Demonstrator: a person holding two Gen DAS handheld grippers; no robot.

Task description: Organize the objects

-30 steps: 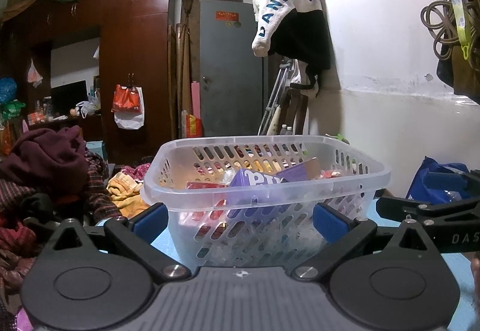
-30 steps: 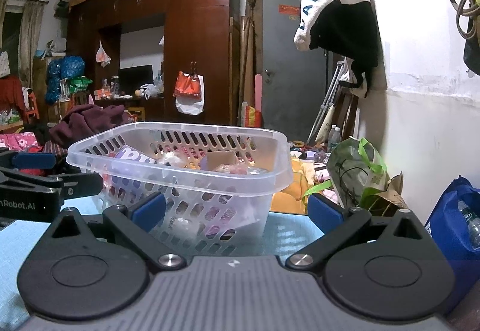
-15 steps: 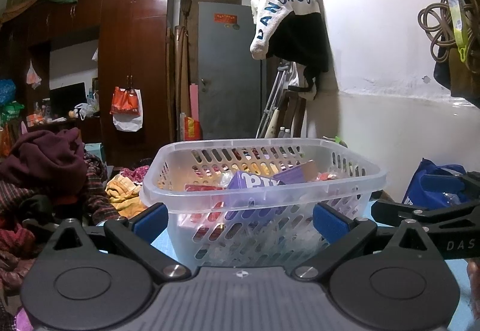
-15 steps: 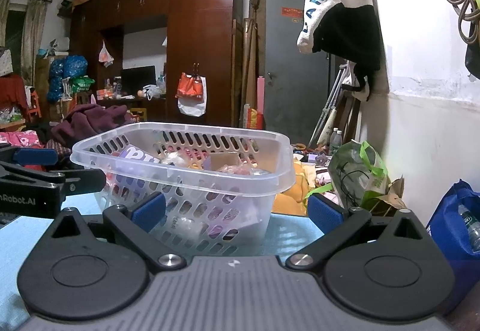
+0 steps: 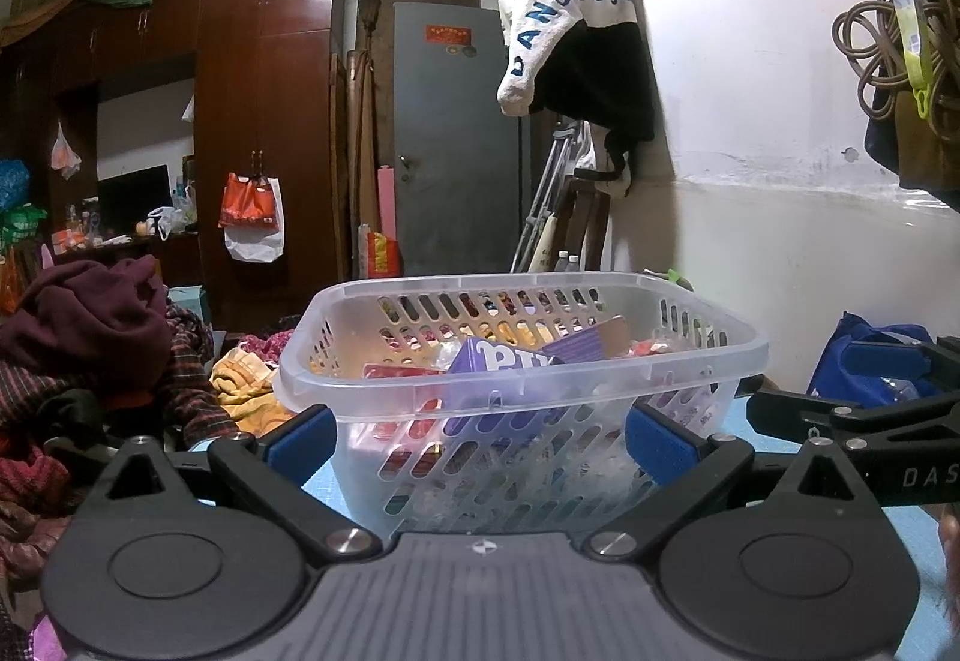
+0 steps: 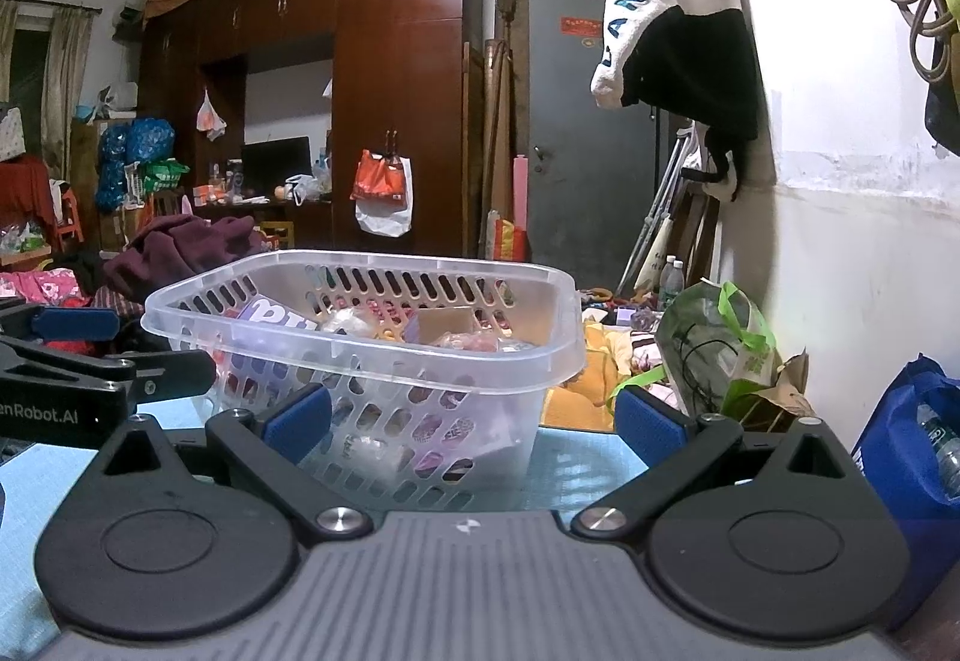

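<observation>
White garment (image 5: 564, 19) lettered "ANGROU"; tongs marked "enRobot.AI"

We find both views dim and yellowish, lit by indoor light. The brightest area in each is the white wall (image 5: 780, 133) at the right, which washes out near the top in the right wrist view (image 6: 840, 31). Glare streaks show on the glossy wardrobe doors (image 5: 282, 19), and small highlights sit on the clear basket rim (image 5: 516, 379). The far left corner of the room falls into shadow. Fisheye distortion bends straight lines at the edges in both views, and dark vignetting fills the upper corners. The near gripper bodies at the bottom appear soft. We note fine detail in the distance is smeared and noisy.
</observation>
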